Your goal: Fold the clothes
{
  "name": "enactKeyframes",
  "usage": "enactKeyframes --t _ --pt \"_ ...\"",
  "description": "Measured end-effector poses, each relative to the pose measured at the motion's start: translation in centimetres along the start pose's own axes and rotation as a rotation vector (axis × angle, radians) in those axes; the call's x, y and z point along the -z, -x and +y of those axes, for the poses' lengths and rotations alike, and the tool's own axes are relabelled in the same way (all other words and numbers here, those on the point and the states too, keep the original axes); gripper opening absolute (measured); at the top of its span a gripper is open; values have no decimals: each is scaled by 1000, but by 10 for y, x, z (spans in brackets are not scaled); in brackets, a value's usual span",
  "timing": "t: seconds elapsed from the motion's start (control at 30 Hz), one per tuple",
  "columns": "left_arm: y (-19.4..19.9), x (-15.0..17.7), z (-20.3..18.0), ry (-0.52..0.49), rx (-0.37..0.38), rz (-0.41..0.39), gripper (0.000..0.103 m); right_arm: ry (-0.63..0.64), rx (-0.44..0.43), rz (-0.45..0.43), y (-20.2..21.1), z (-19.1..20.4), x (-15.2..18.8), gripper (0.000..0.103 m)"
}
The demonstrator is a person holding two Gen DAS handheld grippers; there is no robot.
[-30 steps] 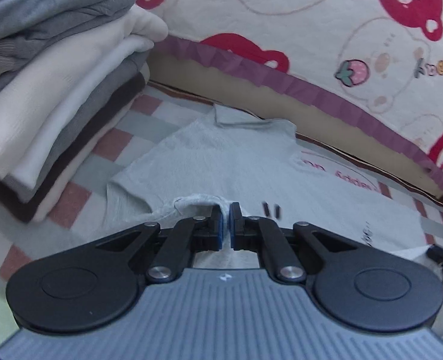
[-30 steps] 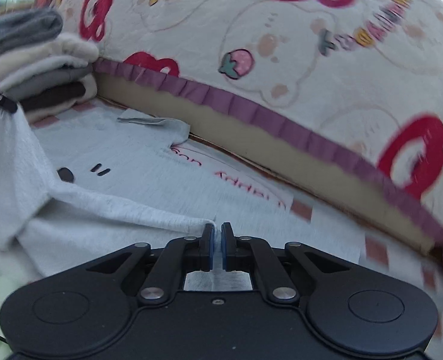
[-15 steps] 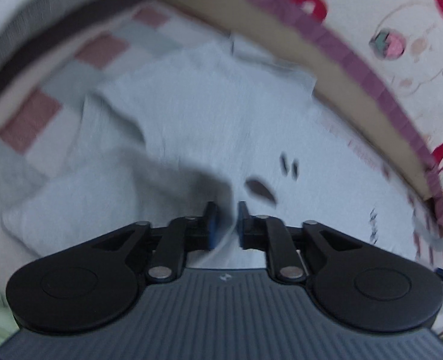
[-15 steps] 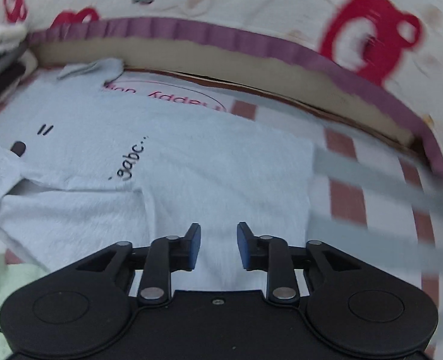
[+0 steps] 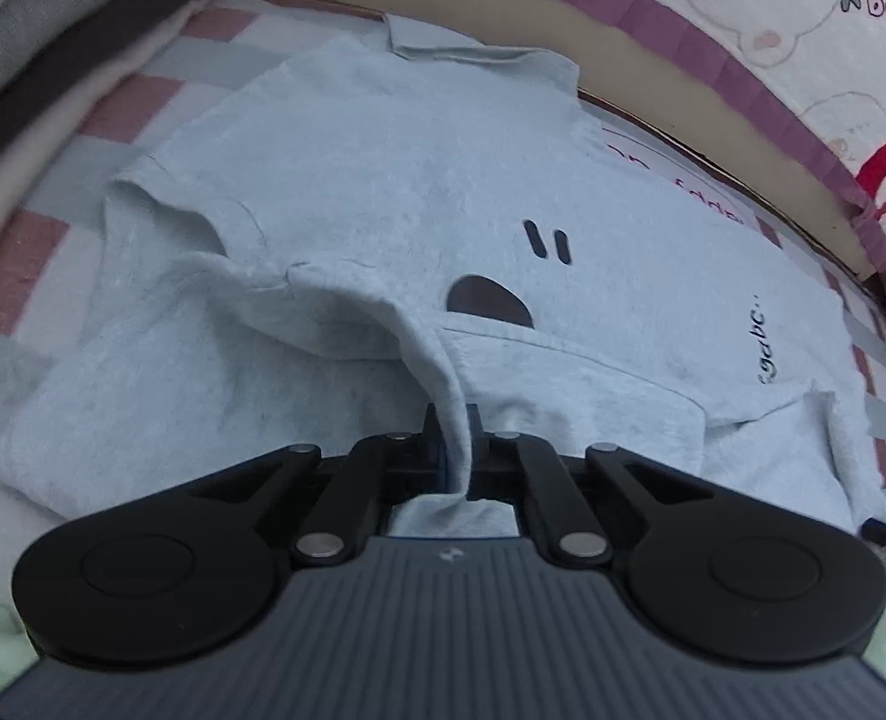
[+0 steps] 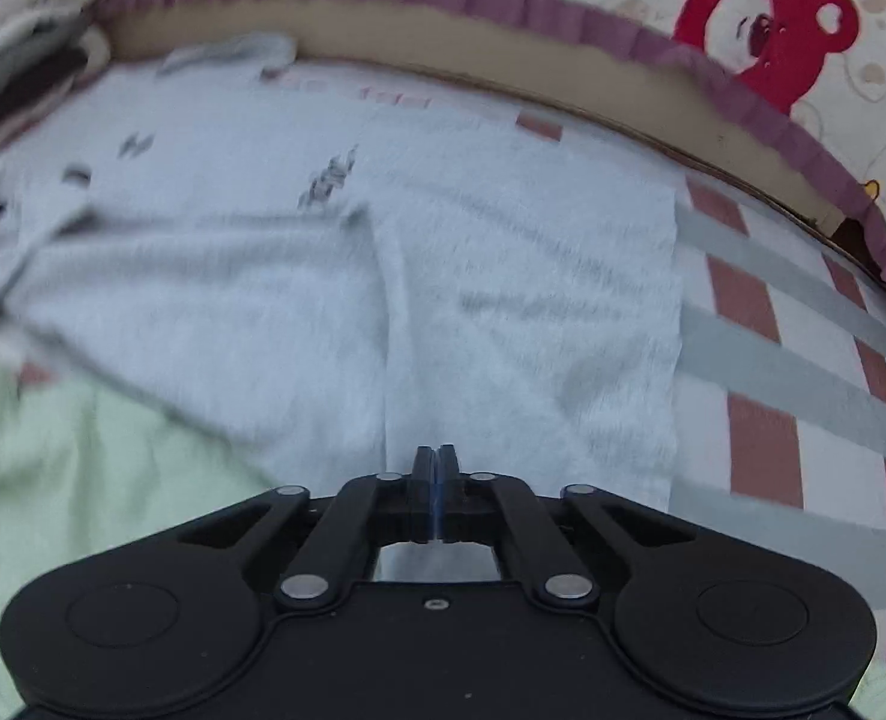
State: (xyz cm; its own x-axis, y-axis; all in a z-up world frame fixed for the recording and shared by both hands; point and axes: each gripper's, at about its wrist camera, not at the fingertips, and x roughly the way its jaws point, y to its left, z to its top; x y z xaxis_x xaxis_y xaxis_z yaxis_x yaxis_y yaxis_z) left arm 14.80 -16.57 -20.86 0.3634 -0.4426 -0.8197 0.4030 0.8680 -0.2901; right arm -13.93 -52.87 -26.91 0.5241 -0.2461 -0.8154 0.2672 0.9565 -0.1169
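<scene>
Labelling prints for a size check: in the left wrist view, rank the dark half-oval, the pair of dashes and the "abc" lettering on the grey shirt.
1. "abc" lettering and half-oval: similar, unranked.
2. Pair of dashes: smallest.

The T-shirt (image 5: 383, 180) lies spread on the checked blanket (image 6: 761, 324). A stack of folded clothes (image 5: 53, 42) sits far left, with the cushion (image 5: 773, 6) along the far edge.

Left wrist view low and close over the pale grey printed T-shirt (image 5: 383, 168), facing the purple-frilled bedding edge (image 5: 653, 42), right wrist view likewise, both sharing shirt and edge.
</scene>
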Motion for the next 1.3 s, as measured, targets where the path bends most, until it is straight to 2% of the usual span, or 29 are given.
enactKeyframes --t 0.1,0.2,0.27,0.3,0.37,0.4,0.47,0.53,0.57,0.67,0.7,0.73,0.77,0.9,0.97,1.1,1.13,1.17,1.2,1.23,1.27,1.3 --pt "3 -1 -5 -57 -50 -10 5 107 55 -22 4 4 -12 0" --pt "4 -4 2 -14 -42 -13 7 110 75 -30 7 -8 -27 0" --pt "3 -6 8 35 -20 -14 8 58 25 -40 11 -12 -30 9" --pt "3 -8 11 57 -9 -15 9 32 -11 -45 12 -13 -30 10" --pt "-5 -12 12 57 3 8 15 -19 -82 -54 15 -14 -30 20" --pt "-9 -14 13 55 8 22 16 -39 -112 -58 15 -14 -30 30" --pt "-21 -20 10 5 10 70 15 -13 -101 -65 8 -3 -29 41" --pt "-22 -25 4 -31 11 42 1 13 -48 -73 -5 6 -32 57" --pt "-17 -27 1 -47 2 7 1 17 -24 -74 -13 9 -34 57" --pt "11 -40 -11 -79 -20 -149 1 -35 -32 -48 -34 4 -45 54" --pt "21 -46 -12 -73 -16 -193 1 -46 -44 -45 -39 2 -49 41" --pt "30 -53 -12 -61 -9 -231 1 -33 -44 -40 -43 1 -54 14" --pt "38 -60 -12 -50 -3 -269 1 -9 -22 -30 -46 1 -57 2" --pt "50 -76 -14 -18 25 -348 1 53 48 -56 -42 -6 -70 1" --pt "47 -73 -20 -29 0 -366 1 76 79 -77 -37 -12 -76 1" --pt "39 -60 -22 -63 -42 -387 1 180 281 -54 -42 -28 -76 1" --pt "38 -57 -19 -62 -38 -385 1 161 316 -44 -41 -38 -75 3" --pt "36 -56 -15 -53 -39 -375 1 105 322 -31 -36 -52 -73 3" --pt "34 -56 -12 -38 -40 -363 1 45 276 -40 -27 -59 -69 4" --pt "32 -56 -8 -22 -39 -351 1 -16 230 -50 -17 -67 -65 11" --pt "29 -56 -6 -9 -37 -342 1 -68 181 -62 -7 -74 -61 13" --pt "27 -55 -5 1 -33 -336 1 -72 120 -87 5 -71 -54 14"
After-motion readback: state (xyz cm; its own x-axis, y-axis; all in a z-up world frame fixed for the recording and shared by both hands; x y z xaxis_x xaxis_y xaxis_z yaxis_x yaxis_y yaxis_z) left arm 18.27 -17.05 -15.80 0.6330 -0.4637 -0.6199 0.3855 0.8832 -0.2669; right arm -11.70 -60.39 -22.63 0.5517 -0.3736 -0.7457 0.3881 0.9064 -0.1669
